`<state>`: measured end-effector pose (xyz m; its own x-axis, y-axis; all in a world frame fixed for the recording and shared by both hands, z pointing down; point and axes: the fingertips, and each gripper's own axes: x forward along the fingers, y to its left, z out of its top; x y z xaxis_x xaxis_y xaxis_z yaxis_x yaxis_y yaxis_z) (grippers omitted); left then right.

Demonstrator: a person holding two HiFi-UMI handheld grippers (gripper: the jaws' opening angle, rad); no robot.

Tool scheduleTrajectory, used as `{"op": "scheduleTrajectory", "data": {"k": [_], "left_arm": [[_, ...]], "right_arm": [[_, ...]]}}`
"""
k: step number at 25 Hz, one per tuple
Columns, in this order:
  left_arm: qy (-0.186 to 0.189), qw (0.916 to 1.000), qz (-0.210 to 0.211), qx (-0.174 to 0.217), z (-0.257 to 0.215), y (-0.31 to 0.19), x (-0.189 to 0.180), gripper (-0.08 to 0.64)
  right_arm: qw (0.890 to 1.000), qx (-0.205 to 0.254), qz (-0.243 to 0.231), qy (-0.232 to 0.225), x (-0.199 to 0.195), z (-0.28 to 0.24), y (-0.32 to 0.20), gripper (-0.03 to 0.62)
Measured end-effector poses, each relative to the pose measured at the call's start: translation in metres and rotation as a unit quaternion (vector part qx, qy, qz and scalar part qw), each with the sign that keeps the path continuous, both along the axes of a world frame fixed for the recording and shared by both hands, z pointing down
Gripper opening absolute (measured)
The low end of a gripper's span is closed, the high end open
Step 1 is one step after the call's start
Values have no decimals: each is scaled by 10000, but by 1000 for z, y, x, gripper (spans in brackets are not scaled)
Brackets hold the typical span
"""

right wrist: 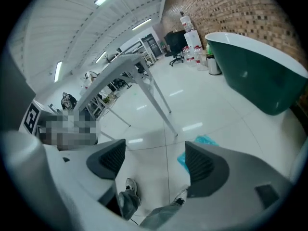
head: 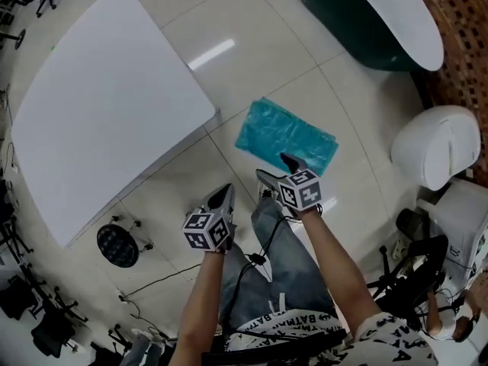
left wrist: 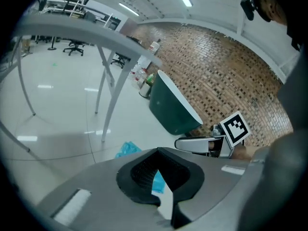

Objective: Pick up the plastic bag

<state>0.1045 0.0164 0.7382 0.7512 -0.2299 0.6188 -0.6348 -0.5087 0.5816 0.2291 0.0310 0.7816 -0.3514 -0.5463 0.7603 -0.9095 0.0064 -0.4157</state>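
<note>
Since the plastic bag (head: pixel 286 137) lies flat on the floor, near the green tub (head: pixel 358 29) on your side of it, expect it light, limp and slippery; pinch its nearest edge or a wrinkle. Your right claw (head: pixel 278 170) is wide apart and empty, your left claw (head: pixel 223 197) closed on nothing

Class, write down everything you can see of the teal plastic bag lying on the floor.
The plastic bag is teal, thin and slightly wrinkled, like soft film. It lies flat as a rough rectangle, turned slantwise, on the glossy tiled floor, just off the corner of the white table. As far as can be seen, only the floor touches it. The right gripper, jaws open and empty, hangs over its near edge.
</note>
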Motion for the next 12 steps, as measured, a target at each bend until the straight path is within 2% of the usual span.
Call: {"op": "scheduleTrajectory", "data": {"k": [4, 8, 10, 12], "left_arm": [[-334, 9993, 82, -140, 77, -5, 20, -14], [-602, 9970, 220, -423, 174, -12, 29, -14], [-735, 9949, 427, -548, 219, -8, 28, -14], [-853, 9924, 667, -588, 261, -2, 30, -14]], "right_arm": [[9991, -377, -213, -26, -4, 97, 7, 403], [9979, -620, -129, -162, -10, 216, 10, 402], [9975, -683, -193, 32, -16, 272, 15, 403], [9960, -677, -389, 434, -18, 326, 16, 402]]}}
